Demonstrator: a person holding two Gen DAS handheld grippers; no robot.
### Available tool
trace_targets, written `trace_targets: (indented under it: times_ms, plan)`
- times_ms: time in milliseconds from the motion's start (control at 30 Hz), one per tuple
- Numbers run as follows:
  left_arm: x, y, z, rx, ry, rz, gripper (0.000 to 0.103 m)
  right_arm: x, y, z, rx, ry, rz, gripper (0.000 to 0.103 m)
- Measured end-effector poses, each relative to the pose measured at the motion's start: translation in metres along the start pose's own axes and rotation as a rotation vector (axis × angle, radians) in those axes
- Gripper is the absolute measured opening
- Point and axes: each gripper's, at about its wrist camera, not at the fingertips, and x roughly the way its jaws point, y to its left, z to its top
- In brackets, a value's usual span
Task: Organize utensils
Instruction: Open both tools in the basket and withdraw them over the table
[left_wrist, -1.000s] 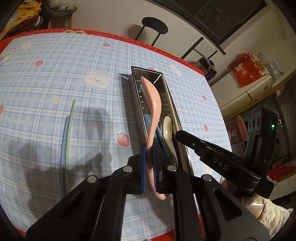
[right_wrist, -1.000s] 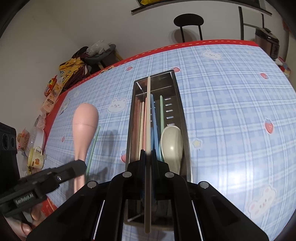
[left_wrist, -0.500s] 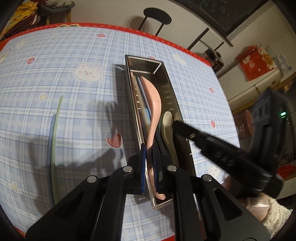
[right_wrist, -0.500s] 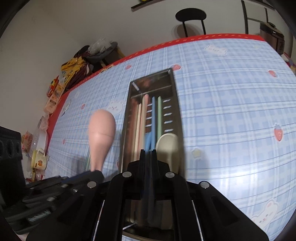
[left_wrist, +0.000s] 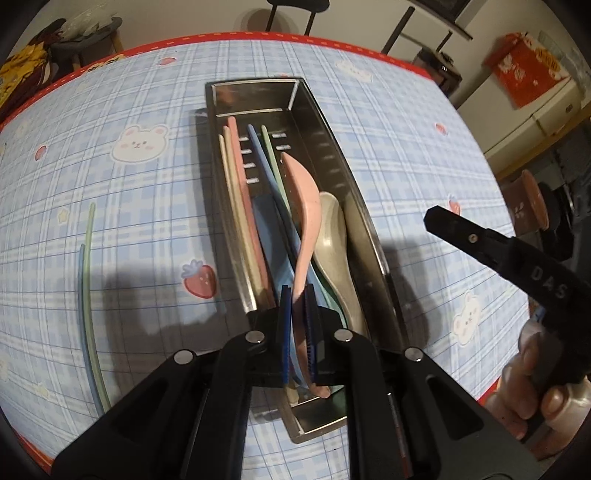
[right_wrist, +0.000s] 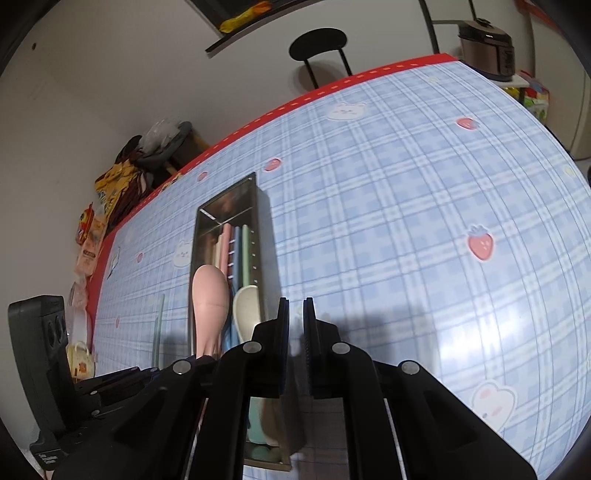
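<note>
left gripper is pinching the pink spoon by its handle, blue pads pressed on both sides. the spoon is hanging tilted over the steel tray, bowl end pointing toward the tray's far end, handle tip sitting down near the tray's near end. inside the tray: a beige spoon lying along the right wall, a blue spoon under the pink one, plus pink, cream, blue and green chopsticks running lengthwise along the left side. two loose chopsticks, green and blue, are lying on the plaid tablecloth well left of the tray, toward the near-left edge. right gripper is hovering just right of the tray's near end, jaws slightly apart with a narrow gap, gripping nothing. tray is sitting roughly mid-table, long axis running from near edge to far edge.
</note>
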Motion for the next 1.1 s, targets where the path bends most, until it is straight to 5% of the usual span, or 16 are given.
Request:
trace_targets:
  times_ms: [200, 400, 500, 667, 833, 1100]
  plan:
    - [0.002, -0.012, -0.003, 0.038, 0.018, -0.045, 0.015, -0.003, -0.009, -0.003, 0.021, 0.000, -0.014, 0.009]
    - [-0.013, -0.013, -0.004, 0.012, -0.027, -0.175, 0.043, -0.007, -0.012, -0.001, 0.028, -0.008, -0.025, 0.015]
    - [-0.024, 0.000, -0.003, -0.013, -0.062, -0.160, 0.048, -0.011, -0.009, -0.001, 0.021, -0.014, -0.032, 0.023]
    - [-0.051, 0.034, -0.012, -0.094, -0.142, -0.123, 0.085, -0.022, -0.003, -0.006, 0.012, -0.027, -0.038, 0.066]
    - [-0.073, 0.079, -0.030, -0.170, -0.173, -0.066, 0.095, -0.029, 0.006, -0.018, 0.011, -0.024, -0.061, 0.089]
    - [-0.088, 0.137, -0.066, -0.178, -0.184, 0.095, 0.097, -0.023, 0.039, -0.053, -0.067, -0.001, -0.157, 0.097]
